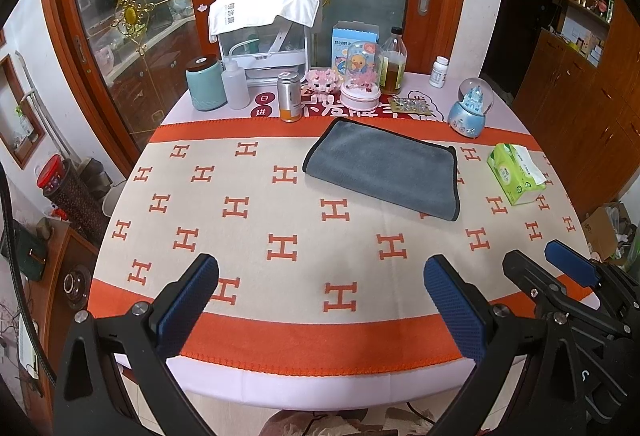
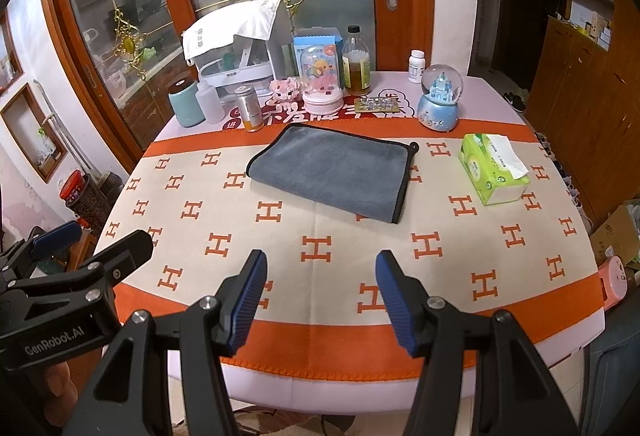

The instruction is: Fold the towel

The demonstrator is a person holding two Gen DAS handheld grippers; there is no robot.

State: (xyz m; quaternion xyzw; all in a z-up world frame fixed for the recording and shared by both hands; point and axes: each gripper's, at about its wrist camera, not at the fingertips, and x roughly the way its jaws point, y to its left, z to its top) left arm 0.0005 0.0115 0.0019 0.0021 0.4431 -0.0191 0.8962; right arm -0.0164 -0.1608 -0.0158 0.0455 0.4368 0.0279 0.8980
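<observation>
Left gripper [image 1: 320,284] agape, towel [image 1: 384,169] lying crosswise

Left gripper [image 1: 320,300] jaws wide, right gripper [image 2: 322,296] likewise — side by side, empty.

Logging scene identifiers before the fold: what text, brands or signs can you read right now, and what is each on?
"GenRobot.AI": on the left gripper body, right wrist view.
"H": orange letters repeated across the tablecloth.
"日" and "进": white characters in red circles on the mat behind the towel.
Too small or blurred: tissue pack, white cloth cover, bottle labels, blue box.
</observation>
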